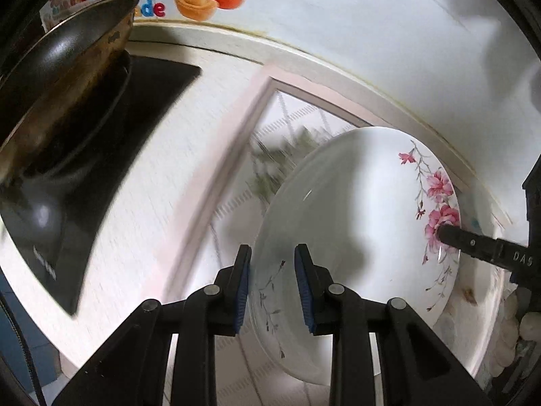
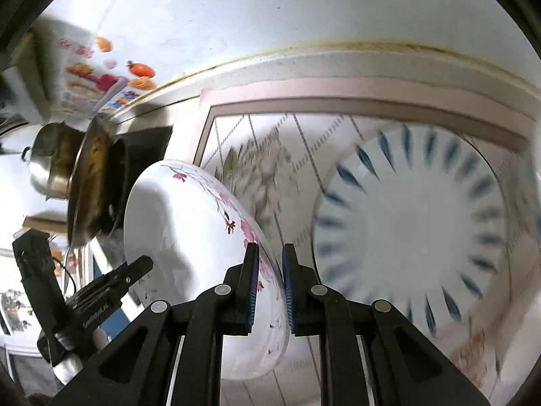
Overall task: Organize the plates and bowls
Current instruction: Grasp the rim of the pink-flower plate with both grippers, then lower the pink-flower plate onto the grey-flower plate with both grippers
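Presently I have the floral plate (image 1: 355, 237) lifted on edge above the counter, tilted, with both claws on its rim; my left gripper (image 1: 272, 284) straddles the near rim, one pad against the outer face, the other pad showing a gap on the inner side, so I cannot tell whether it is clamped or merely loose around the rim; my right gripper (image 2: 270, 284) is clenched on the opposite, flowered edge, pads tight to both faces. Its black finger shows in the left view at the pink blossoms. Below and to the right lies the blue-patterned plate (image 2: 412, 223), flat on the placemat (image 2: 270, 142); I judge it the likely stacking target.

Risks noted: glazed porcelain held at the rim alone may slip or pivot between the pads if either hand twists out of step; an uneven release would drop one edge onto the blue-patterned plate and chip it; the frying pan (image 1: 67, 54) on the black cooktop (image 1: 111, 155) stands near on the left, and a wide swing could strike it. Both views are motion-blurred, so clearances are uncertain; I would lower slowly and level the plate first.
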The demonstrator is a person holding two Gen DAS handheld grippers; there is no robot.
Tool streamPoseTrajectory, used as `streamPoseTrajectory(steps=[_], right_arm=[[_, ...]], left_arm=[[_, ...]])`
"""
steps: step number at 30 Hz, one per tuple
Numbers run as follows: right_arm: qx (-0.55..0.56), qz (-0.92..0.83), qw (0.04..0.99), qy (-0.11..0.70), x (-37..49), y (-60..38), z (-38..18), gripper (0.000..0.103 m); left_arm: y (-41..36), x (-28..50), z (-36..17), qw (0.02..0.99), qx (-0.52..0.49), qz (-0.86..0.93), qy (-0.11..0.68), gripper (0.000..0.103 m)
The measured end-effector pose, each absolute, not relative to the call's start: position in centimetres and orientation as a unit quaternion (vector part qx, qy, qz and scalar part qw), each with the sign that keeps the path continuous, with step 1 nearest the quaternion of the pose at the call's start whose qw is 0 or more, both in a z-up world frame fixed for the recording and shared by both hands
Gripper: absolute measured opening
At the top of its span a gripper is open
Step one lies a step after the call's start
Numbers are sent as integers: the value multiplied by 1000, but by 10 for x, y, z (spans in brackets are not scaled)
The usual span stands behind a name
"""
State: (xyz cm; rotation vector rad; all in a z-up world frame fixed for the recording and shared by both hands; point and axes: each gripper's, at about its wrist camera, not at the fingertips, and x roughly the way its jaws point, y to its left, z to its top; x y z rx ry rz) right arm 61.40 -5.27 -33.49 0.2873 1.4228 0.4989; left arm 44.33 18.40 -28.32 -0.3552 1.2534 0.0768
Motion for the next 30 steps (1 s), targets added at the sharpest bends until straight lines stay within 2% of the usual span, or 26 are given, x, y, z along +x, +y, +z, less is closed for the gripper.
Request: streamPoseTrajectory(steps=[7, 15, 30], right_arm=[[136, 205, 716, 654, 531, -127, -316, 16], [171, 161, 705, 669, 458, -210, -330, 16], [218, 112, 697, 674, 418, -271, -366, 16]], left_arm=[[113, 400, -270, 794, -129, -21, 594, 23], [48, 375, -289, 772, -114, -77, 621, 23], [-6, 360, -324, 746, -60, -93, 657, 23]])
